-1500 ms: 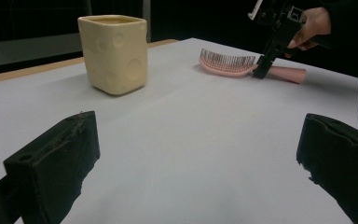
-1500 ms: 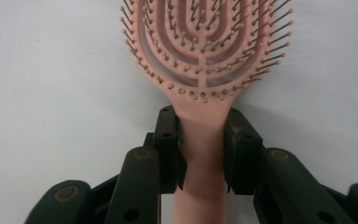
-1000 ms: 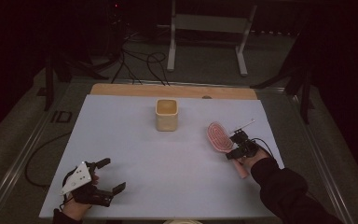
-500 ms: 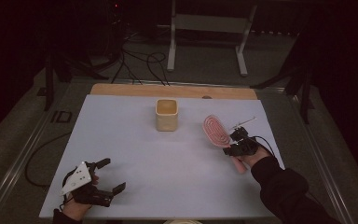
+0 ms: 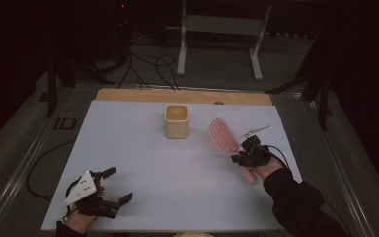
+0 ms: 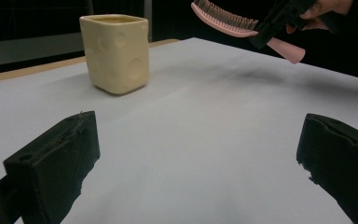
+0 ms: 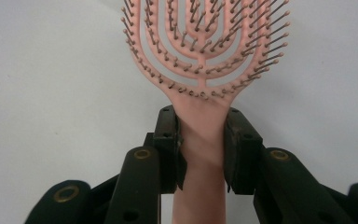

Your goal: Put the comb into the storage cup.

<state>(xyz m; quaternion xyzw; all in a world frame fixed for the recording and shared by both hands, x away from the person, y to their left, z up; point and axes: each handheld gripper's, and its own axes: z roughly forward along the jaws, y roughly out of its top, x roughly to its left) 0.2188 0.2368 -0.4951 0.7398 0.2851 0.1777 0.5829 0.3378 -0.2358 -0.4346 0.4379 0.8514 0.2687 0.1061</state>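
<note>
The right gripper [image 5: 242, 157] is clamped on the neck of a pink hairbrush [image 5: 223, 135], both pads pressed against the handle just below the bristled head. In the left gripper view the hairbrush [image 6: 223, 18] is off the sheet, its shadow falling on the surface underneath. It sits over the right half of the table, near the right edge, with the cream cup [image 5: 177, 121] to its left and clearly apart from it; the span between them is bare.

The left gripper [image 5: 112, 185] is at the near left corner, close to the front edge, jaws spread wide with nothing between them. From there across to the cup [image 6: 115, 52] the sheet is unobstructed.

The work surface is a pale white sheet [image 5: 143, 163] laid over a wooden table, whose bare strip [image 5: 128, 95] shows along the far edge. The sheet is flat and unmarked.

The room is dim. Beyond the table stands a white metal frame [image 5: 222, 39] on the dark floor, with loose black cables [image 5: 148, 69] trailing beside it. A further cable runs off the left side of the table.
</note>
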